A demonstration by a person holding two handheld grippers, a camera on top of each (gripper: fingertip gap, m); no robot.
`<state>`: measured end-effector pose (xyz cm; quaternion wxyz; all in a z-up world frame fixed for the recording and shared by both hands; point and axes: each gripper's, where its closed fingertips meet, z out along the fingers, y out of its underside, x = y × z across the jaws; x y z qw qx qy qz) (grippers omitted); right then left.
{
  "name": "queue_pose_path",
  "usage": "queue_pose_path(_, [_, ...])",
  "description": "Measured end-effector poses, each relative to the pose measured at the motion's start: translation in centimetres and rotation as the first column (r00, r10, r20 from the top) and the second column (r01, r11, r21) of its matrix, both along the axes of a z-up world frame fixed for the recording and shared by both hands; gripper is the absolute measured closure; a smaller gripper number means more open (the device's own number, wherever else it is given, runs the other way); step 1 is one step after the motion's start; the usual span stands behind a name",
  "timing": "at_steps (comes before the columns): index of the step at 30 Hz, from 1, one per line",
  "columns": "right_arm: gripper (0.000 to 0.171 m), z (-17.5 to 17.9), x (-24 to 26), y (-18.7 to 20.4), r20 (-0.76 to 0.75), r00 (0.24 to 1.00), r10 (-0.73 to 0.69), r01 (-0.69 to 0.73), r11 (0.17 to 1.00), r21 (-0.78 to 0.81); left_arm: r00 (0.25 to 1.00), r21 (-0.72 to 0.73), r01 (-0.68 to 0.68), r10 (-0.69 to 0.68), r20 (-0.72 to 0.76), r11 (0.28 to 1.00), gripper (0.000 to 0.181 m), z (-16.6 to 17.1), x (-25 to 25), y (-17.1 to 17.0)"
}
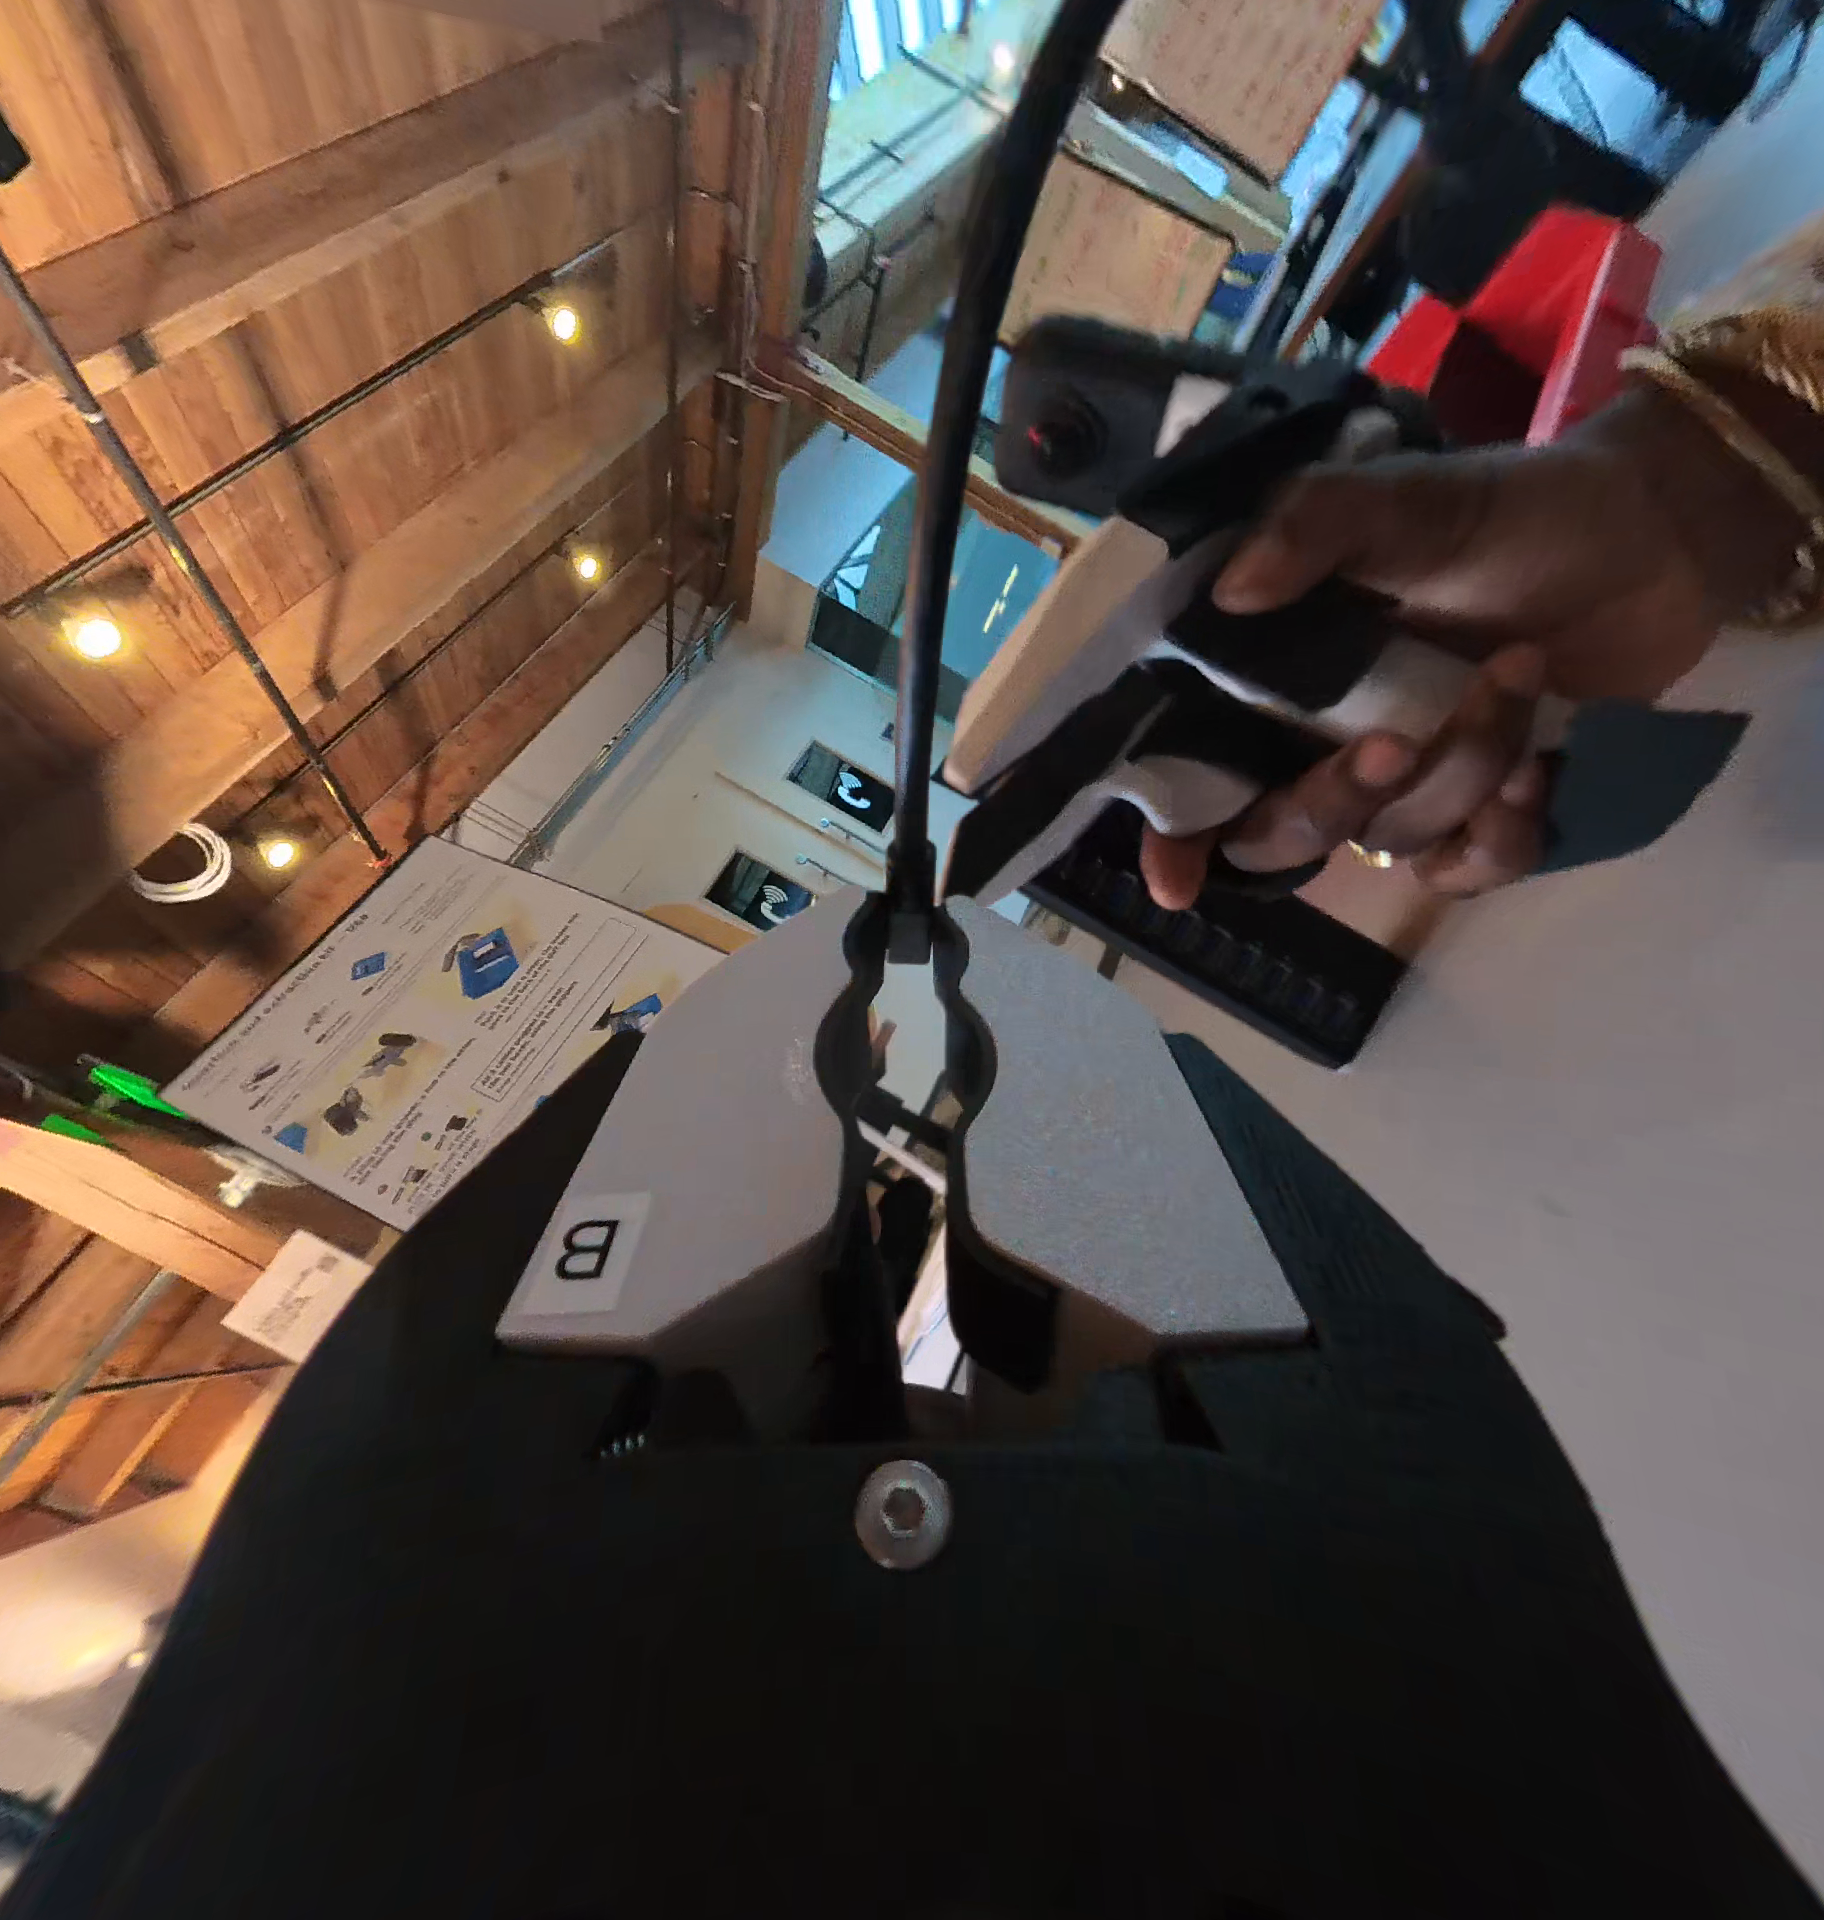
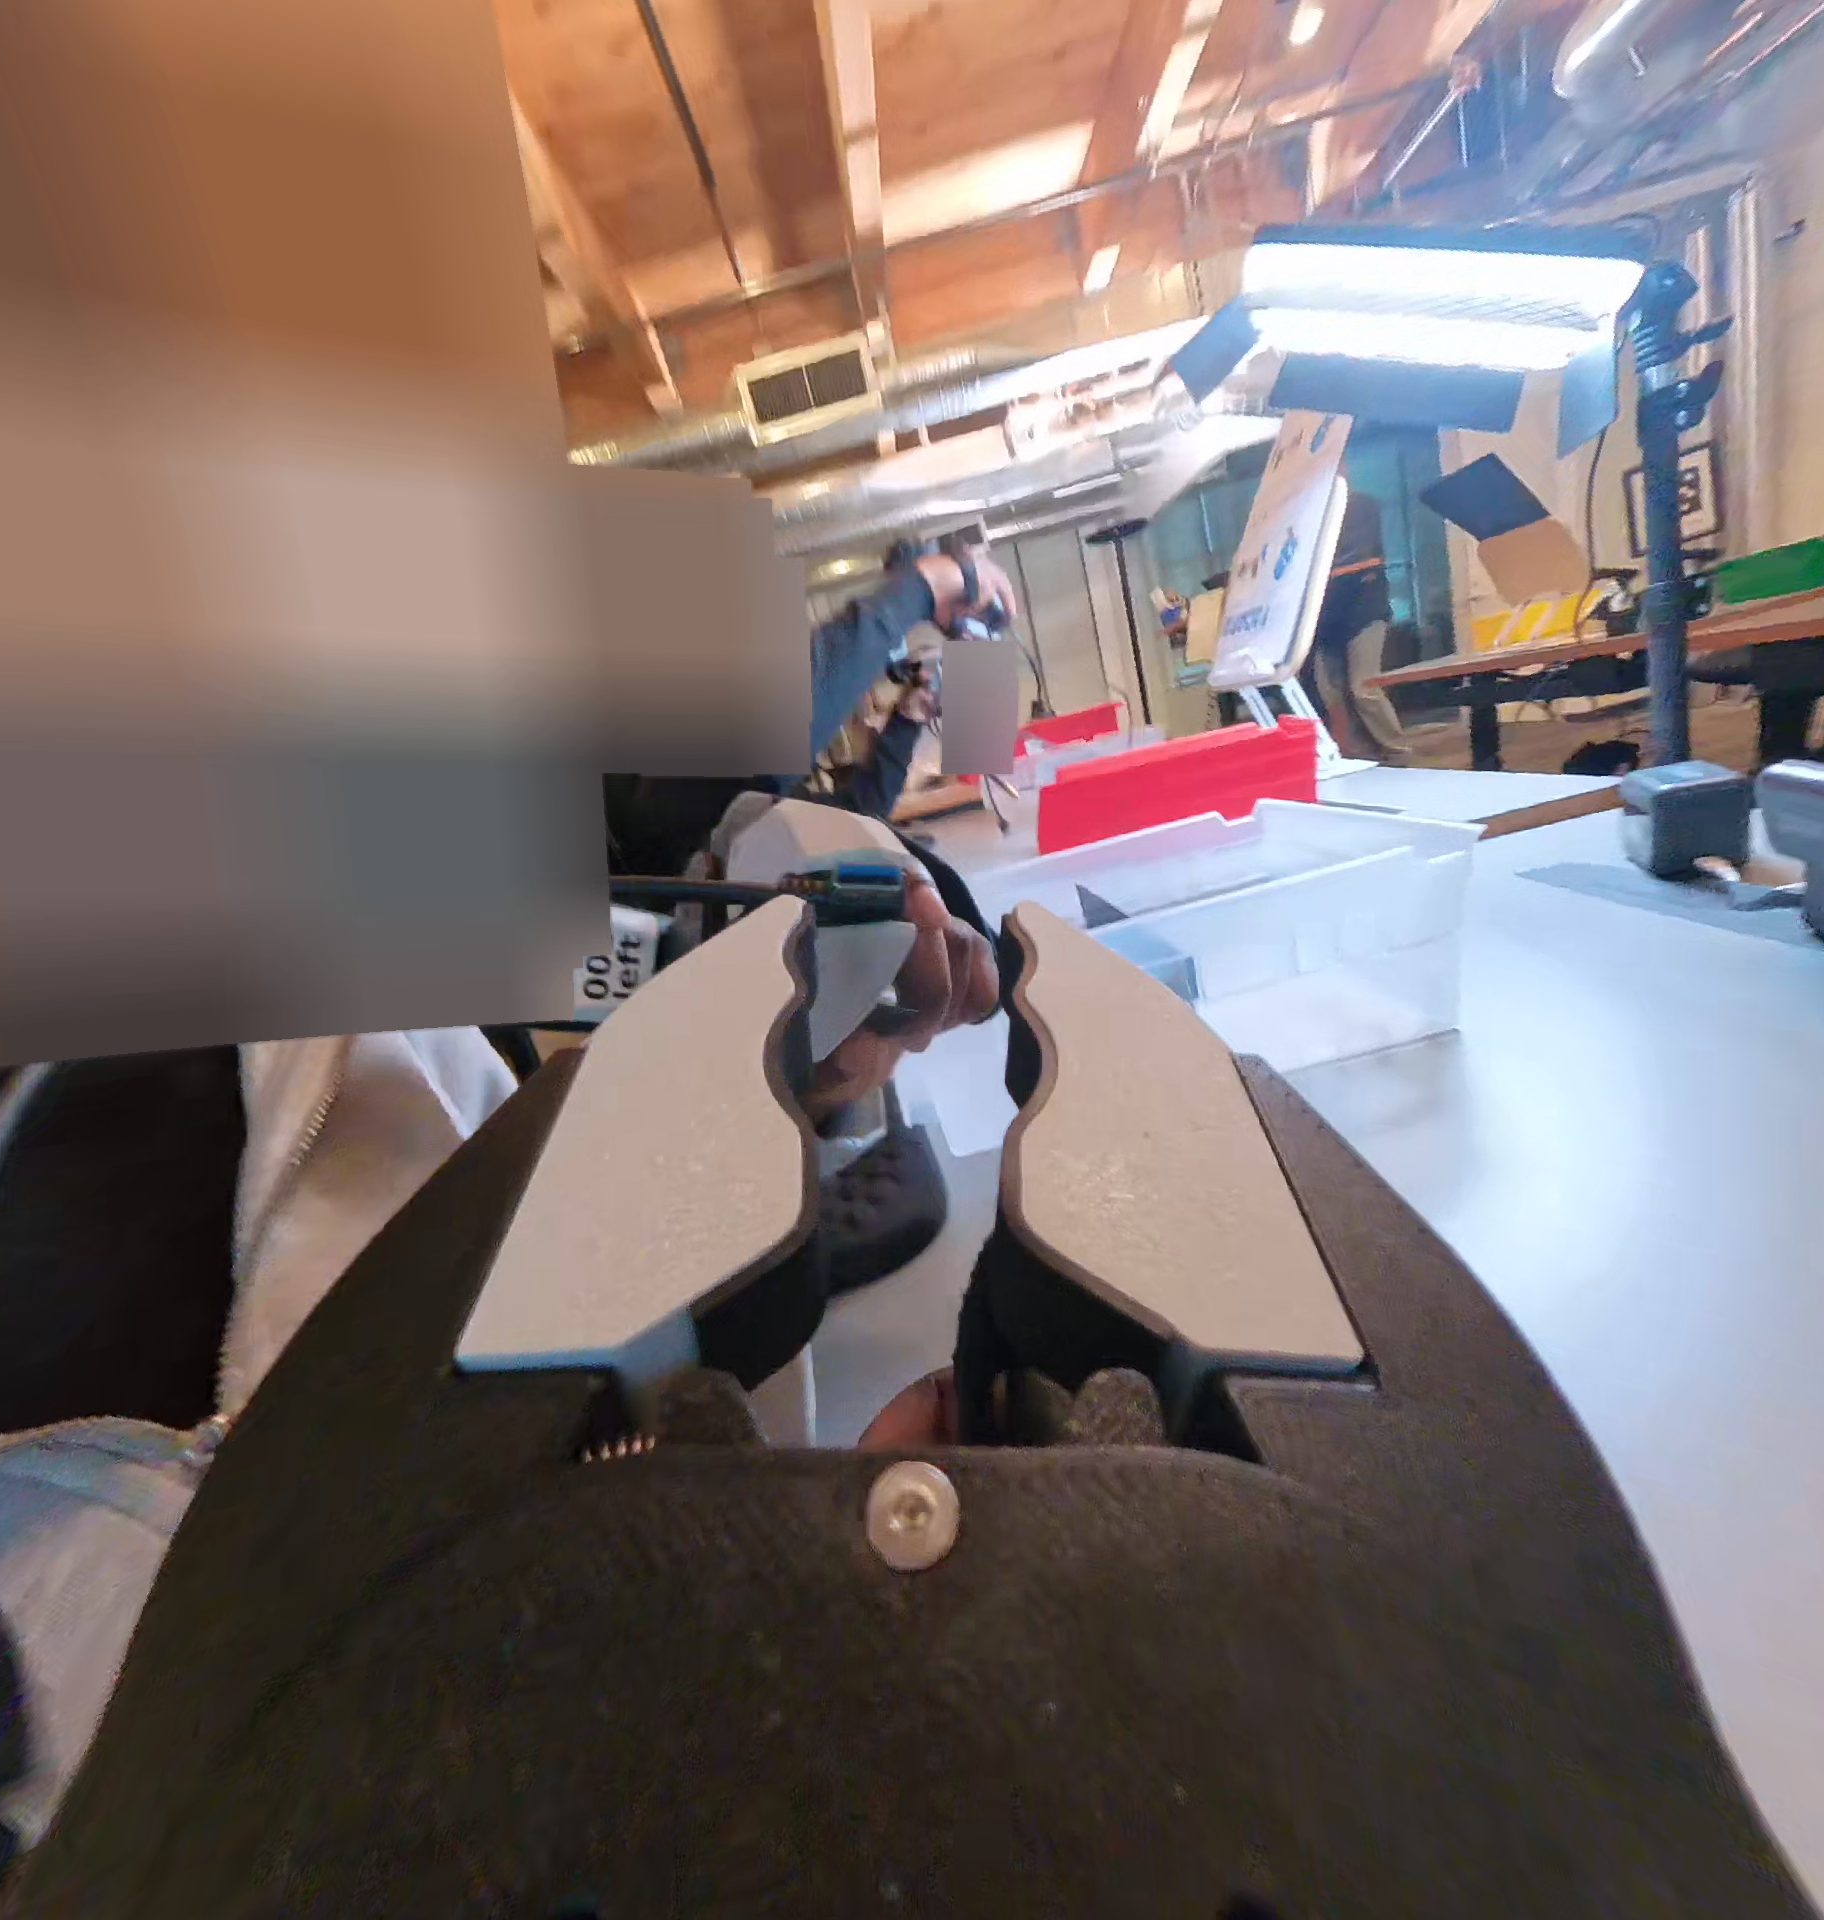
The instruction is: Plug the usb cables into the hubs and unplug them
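Note:
My left gripper [image 1: 906, 940] is shut on a black USB cable [image 1: 934, 582] just behind its plug, holding it in the air; the cable arcs up and away. In the right wrist view the left gripper [image 2: 820, 894] shows ahead with the cable's blue-tongued plug [image 2: 866, 878] sticking out of its tips. My right gripper [image 2: 910, 923] is open and empty, its tips a short way from that plug. In the left wrist view the right gripper [image 1: 975, 862], held by a hand, points at my left fingertips. A long black hub [image 1: 1230, 966] with a row of ports lies on the white table beyond.
Clear plastic bins [image 2: 1261, 904] and a red bin [image 2: 1178, 769] stand on the white table [image 2: 1614, 1143] behind the grippers. Two grey box-shaped devices [image 2: 1697, 821] sit at the far right. A person in a light jacket [image 2: 108, 1455] is close on the left. Left and right tips are no more than a few centimetres apart.

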<state>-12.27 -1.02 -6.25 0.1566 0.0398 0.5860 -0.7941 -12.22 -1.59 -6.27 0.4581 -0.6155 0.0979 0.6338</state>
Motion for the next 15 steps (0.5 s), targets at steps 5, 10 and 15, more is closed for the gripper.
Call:
queue_pose_path(5, [0.154, -0.9, 0.8, -0.6, -0.117, 0.993, -0.019, 0.028, 0.997, 0.074, 1.000, -0.091, -0.021, 0.019, -0.024, 0.996, 0.173, -1.3, -0.2, 0.8])
queue_pose_path(10, [0.155, -0.5, 1.0, -0.4, -0.168, 0.985, -0.039, 0.048, 0.997, 0.052, 1.000, -0.012, 0.005, -0.005, 0.016, 1.000, 0.171, -0.9, -0.1, 0.8])
queue_pose_path(15, [0.155, 1.8, 1.2, 1.6, -0.314, 0.937, -0.153, 0.111, 0.983, -0.149, 0.781, 0.582, 0.023, -0.378, 0.497, 0.813, 0.157, 0.7, -1.8, -0.6])
